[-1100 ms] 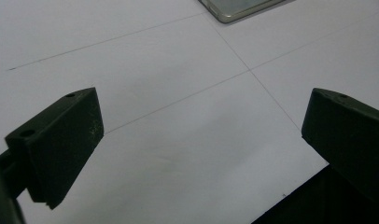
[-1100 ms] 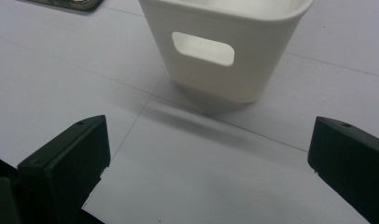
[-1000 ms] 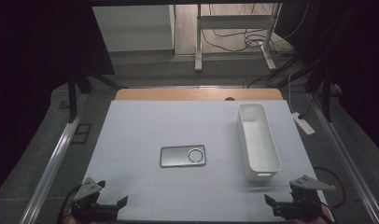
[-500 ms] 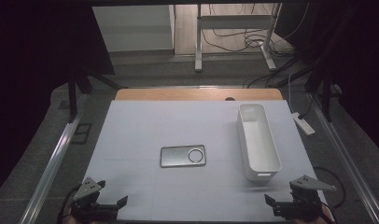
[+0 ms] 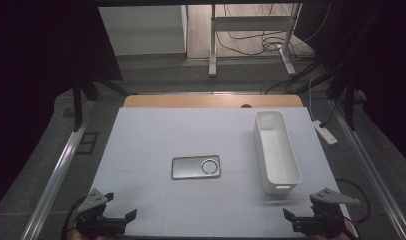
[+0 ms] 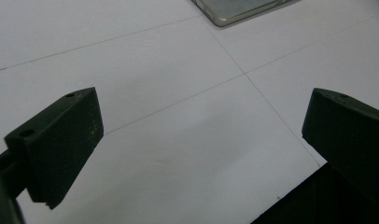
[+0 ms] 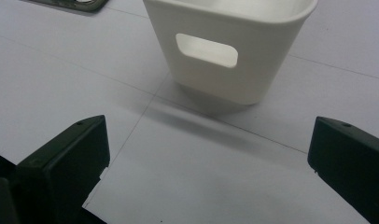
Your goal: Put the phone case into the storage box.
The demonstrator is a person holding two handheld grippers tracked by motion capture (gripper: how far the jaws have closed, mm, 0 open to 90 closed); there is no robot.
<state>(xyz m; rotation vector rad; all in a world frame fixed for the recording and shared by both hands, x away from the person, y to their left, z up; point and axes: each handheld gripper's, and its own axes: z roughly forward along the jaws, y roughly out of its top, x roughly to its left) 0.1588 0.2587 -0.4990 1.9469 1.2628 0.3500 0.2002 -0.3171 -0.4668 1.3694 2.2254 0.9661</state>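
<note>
A grey phone case (image 5: 196,167) with a round ring lies flat in the middle of the white table sheet (image 5: 156,140); its corner (image 6: 234,10) shows at the top of the left gripper view. A long white bin (image 5: 276,150) stands to its right, and its near end with a handle slot (image 7: 225,46) faces the right gripper. My left gripper (image 5: 118,220) rests at the front left edge, open and holding nothing (image 6: 201,140). My right gripper (image 5: 303,224) sits at the front right edge just before the bin, open with nothing between its jaws (image 7: 211,163).
A wooden strip (image 5: 211,101) borders the table's far edge. Metal rails (image 5: 58,175) run along both sides. A white power strip (image 5: 324,132) lies off the right edge. Table legs and cables (image 5: 251,45) stand on the floor beyond.
</note>
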